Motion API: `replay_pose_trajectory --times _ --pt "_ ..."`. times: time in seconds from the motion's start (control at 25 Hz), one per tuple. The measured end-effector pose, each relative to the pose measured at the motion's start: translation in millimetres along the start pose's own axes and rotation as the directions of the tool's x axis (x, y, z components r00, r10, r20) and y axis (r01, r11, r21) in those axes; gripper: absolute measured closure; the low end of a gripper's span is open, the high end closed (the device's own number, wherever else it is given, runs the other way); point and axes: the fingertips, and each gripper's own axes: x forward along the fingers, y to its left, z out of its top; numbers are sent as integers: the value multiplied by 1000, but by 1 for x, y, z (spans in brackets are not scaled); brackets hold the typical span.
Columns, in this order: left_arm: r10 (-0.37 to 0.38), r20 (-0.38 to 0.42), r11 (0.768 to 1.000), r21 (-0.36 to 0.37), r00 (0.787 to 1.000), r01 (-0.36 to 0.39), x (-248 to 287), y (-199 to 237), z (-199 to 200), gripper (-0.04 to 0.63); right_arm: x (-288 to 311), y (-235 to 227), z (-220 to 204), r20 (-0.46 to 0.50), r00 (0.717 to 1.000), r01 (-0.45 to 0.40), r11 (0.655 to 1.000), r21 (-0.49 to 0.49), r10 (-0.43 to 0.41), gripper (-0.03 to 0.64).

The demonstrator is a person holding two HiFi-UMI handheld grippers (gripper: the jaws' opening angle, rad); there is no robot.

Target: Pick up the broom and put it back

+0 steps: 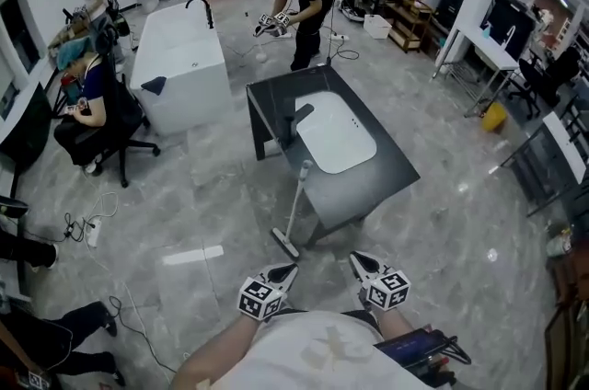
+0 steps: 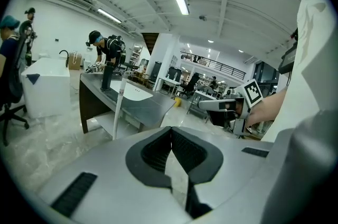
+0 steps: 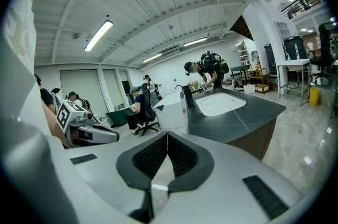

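Upright broom on the floor, handle leaning against the dark bench, left claw and right claw both closed and empty, side by side near the broom's head

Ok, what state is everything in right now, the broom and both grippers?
Broom: leaning against the sink counter, head on the floor, not held.
Left gripper: shut, empty.
Right gripper: shut, empty.
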Motion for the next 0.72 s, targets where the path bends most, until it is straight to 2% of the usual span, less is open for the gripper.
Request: replay_pose_trajectory --times 0.28,0.56,0.72 --pt "17 42 999 -51 999 -15 -20 23 0 583 16 22 -2 -47 999 -10 1000 -6 9 600" --pt "130 86 983 -143 988 -117 -58 52 -11 583 54 25 15 -66 997 -46 999 -12 45 598" --pt "220 87 958 -209 972 -198 -82 69 -27 583 82 20 18 -62 997 -41 999 30 43 598"
